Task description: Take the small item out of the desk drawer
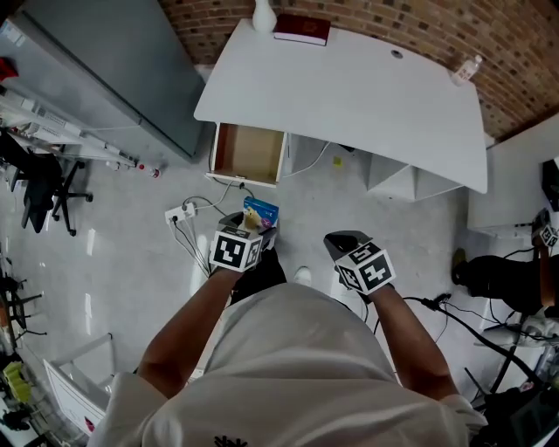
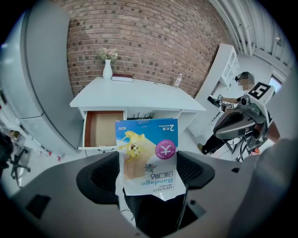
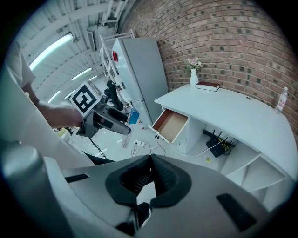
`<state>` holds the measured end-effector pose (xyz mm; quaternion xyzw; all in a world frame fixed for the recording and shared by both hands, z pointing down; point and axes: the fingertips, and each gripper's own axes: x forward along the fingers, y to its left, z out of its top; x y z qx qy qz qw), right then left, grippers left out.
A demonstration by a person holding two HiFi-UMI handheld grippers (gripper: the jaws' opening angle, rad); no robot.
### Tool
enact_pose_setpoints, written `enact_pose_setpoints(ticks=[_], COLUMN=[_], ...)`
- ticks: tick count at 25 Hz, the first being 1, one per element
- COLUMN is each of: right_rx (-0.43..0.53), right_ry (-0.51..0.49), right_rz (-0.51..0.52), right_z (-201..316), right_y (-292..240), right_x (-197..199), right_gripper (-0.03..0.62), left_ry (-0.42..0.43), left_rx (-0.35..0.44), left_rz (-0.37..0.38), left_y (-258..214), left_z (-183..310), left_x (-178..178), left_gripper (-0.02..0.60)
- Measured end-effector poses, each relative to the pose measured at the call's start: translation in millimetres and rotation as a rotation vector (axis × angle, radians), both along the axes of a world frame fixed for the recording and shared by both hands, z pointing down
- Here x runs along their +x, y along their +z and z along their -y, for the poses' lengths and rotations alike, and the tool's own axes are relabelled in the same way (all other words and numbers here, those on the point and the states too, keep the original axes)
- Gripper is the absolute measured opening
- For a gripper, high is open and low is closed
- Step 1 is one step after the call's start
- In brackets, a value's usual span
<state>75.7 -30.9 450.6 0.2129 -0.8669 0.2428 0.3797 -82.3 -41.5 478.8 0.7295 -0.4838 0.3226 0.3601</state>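
While the brick wall point(image 1: 419, 22) fills the back of the room, the big stuff in front of it is a tall grey cabinet point(image 1: 113, 61) on the left and a white desk point(image 1: 367, 96) with a curved top next to it. Under the desk's left end the drawer point(image 1: 249, 154) is pulled out, so you can look straight into its brown inside from the head view. The person stands in front of the desk with both arms stretched forward over the pale floor. The left gripper point(image 2: 148, 173) is clamped on a bandage packet point(image 2: 149, 148), pinching its lower part so the blue-and-cream pouch sticks up between the jaws with the print upside down. The packet is fully out of the drawer, held in the air over the floor in front of it. The right gripper point(image 3: 148, 179) has its jaws pressed together with nothing between them, and it sits off to the right of the left one, the two well apart. Smaller bits: a dark red book point(image 1: 302, 29) lies at the back edge of the desk, just beside a white vase point(image 1: 264, 16), a little bottle point(image 1: 467, 68) stands at the far right corner, and a white power strip point(image 1: 179, 213) lies on the floor near the drawer.
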Motion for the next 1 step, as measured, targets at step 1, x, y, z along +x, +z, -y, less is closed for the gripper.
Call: enact_pose_setpoints(ticks=[1], right_rx=[0.000], right_ry=[-0.003], right_rz=[0.000], right_z=[6.2], right_y=[1.3], right_x=[-4.9], right_gripper=[0.031], left_ry=[0.001], left_rx=[-0.002], left_rz=[0.001], left_y=[2.2], left_z=[6.7], left_x=[-4.9], left_gripper=[0.374])
